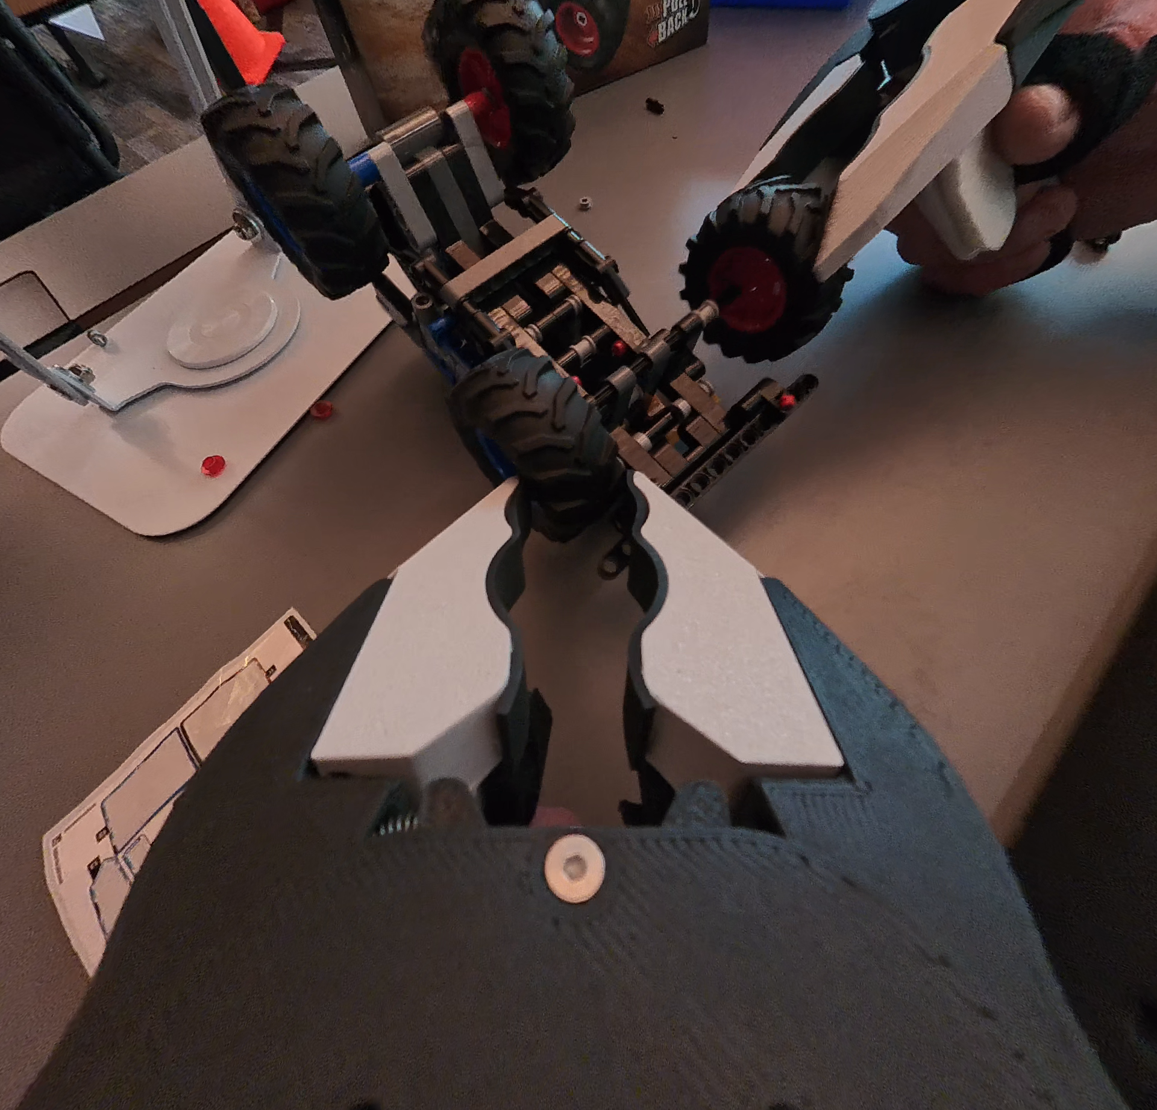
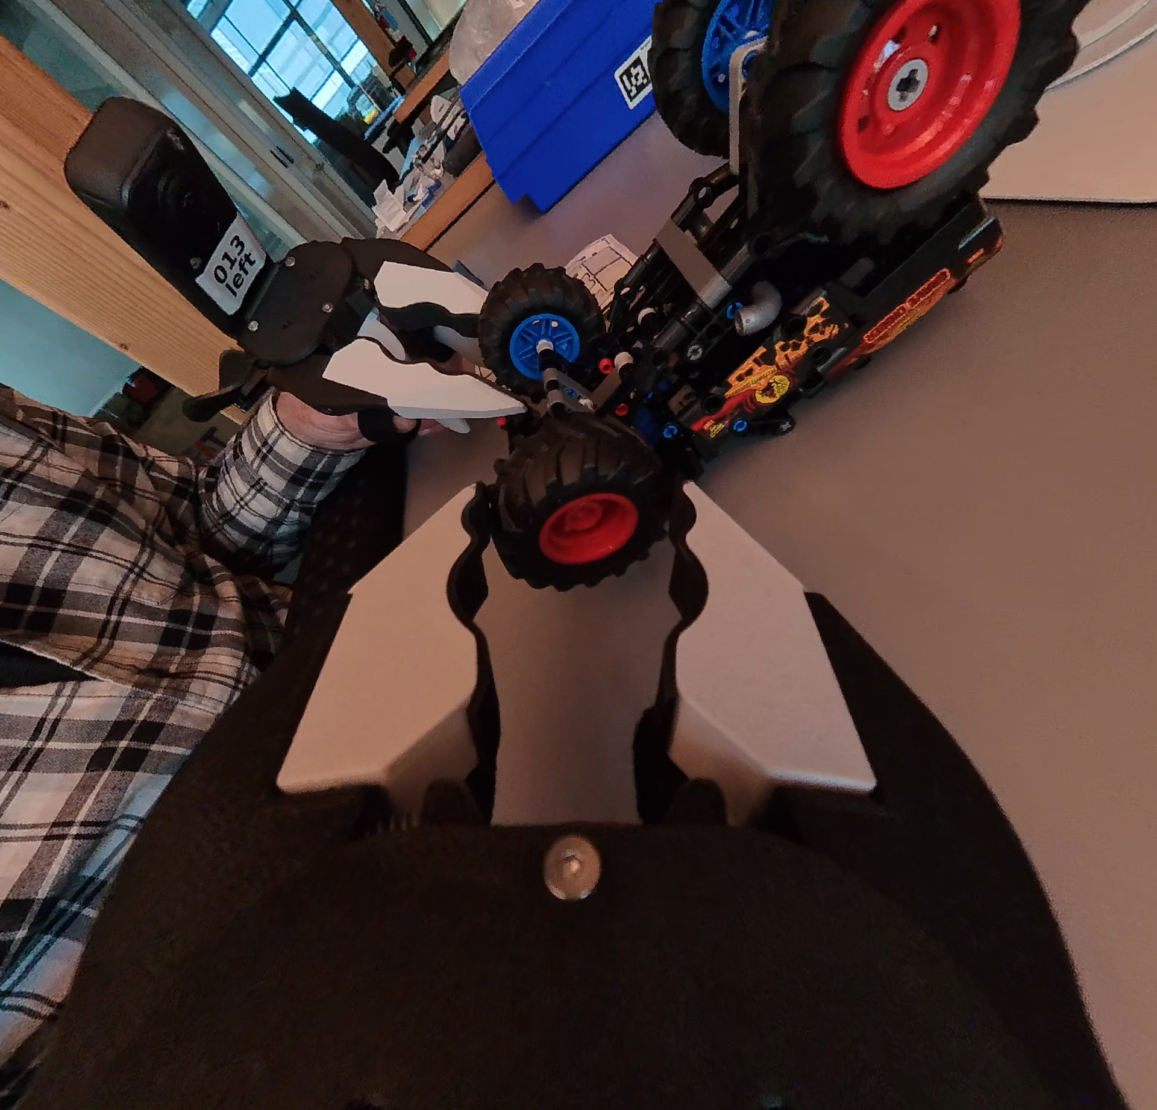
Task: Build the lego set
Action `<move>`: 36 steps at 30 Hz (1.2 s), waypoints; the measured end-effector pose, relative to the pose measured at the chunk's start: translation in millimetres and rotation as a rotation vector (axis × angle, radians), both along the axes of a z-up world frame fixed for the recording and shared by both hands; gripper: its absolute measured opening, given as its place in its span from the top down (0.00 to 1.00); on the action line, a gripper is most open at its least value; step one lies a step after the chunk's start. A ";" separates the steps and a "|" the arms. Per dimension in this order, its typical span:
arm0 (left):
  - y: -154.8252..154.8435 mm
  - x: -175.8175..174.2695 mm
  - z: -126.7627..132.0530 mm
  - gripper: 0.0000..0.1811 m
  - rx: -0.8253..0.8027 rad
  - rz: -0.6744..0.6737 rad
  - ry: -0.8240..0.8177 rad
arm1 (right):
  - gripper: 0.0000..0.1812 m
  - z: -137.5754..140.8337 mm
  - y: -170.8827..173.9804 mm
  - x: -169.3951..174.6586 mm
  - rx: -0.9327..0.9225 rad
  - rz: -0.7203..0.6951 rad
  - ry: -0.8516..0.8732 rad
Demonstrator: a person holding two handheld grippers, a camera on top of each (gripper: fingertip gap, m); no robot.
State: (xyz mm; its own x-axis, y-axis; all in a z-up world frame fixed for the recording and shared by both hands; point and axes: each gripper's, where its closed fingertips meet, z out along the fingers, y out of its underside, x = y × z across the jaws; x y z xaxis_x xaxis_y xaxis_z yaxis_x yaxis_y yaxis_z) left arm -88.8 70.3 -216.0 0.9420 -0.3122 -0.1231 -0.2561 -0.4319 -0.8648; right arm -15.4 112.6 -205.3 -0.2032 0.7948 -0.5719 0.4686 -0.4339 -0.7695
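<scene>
left wrist view: my left gripper (image 1: 576,516) squeezes a small black wheel (image 1: 538,435) on the lego truck (image 1: 551,303), on the table (image 1: 908,516) at 12 o'clock. right wrist view: my right gripper (image 2: 579,504) pinches the red-hub wheel (image 2: 582,516), truck (image 2: 782,328) at 1 o'clock.

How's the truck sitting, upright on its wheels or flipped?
Flipped: the truck has its underside axles facing up, and each gripper, left and right, clamps a small wheel.

Both wrist views close, facing truck (image 1: 538,303) oppositely.
</scene>
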 end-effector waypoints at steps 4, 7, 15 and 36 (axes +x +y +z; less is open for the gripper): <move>0.6 1.0 0.3 0.85 0.001 -0.002 0.000 | 0.69 -0.4 -1.0 -1.6 0.009 0.000 -0.002; 0.7 0.7 0.3 0.85 0.002 -0.002 -0.002 | 0.69 2.7 -0.5 -2.7 0.006 -0.009 0.017; 1.1 0.8 0.4 0.85 0.005 -0.001 0.004 | 0.69 2.6 0.5 -3.1 0.017 -0.019 0.019; 1.2 1.0 0.7 0.85 0.014 0.013 0.054 | 0.69 2.5 1.3 -5.2 -0.174 -0.074 -0.025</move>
